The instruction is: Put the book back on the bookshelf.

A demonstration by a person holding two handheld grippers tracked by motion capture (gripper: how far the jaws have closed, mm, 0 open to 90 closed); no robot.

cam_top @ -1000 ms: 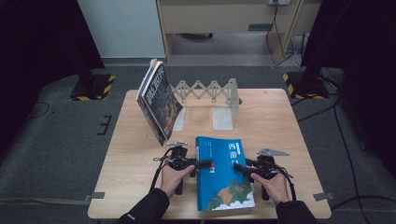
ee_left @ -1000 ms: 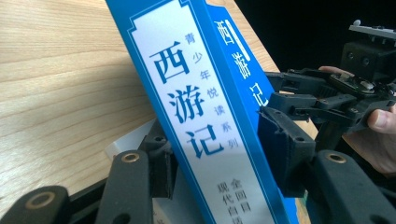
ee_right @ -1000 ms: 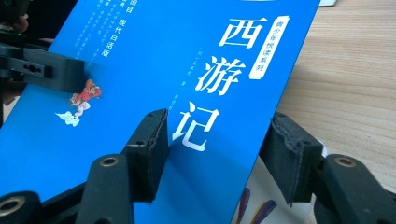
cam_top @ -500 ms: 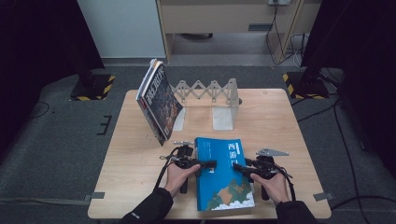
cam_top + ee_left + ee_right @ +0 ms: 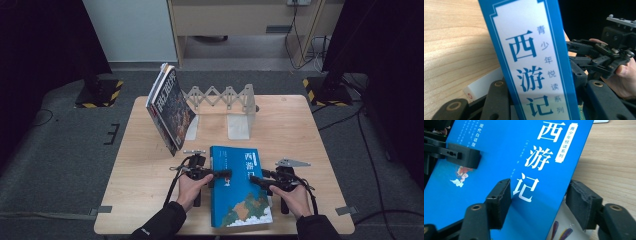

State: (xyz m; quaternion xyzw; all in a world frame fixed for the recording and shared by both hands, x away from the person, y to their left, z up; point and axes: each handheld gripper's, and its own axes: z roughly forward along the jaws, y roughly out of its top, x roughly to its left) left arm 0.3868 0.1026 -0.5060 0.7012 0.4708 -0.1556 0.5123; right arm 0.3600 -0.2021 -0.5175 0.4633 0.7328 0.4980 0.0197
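Blue book [image 5: 239,187] flat on table [image 5: 150,200], left tongs [image 5: 224,174], right tongs [image 5: 255,180] at its edges

Left gripper [image 5: 226,174] fingers just closing; right gripper [image 5: 254,179] fingers just opening, facing inward.

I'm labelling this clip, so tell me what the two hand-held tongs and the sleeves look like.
Both tongs, left and right, are black, with thick blocky padded fingers joined by brass-coloured pivots. Black cables trail from them. The right one carries a grey three-cornered plate. The sleeves are black, with small white lettering on the left cuff.
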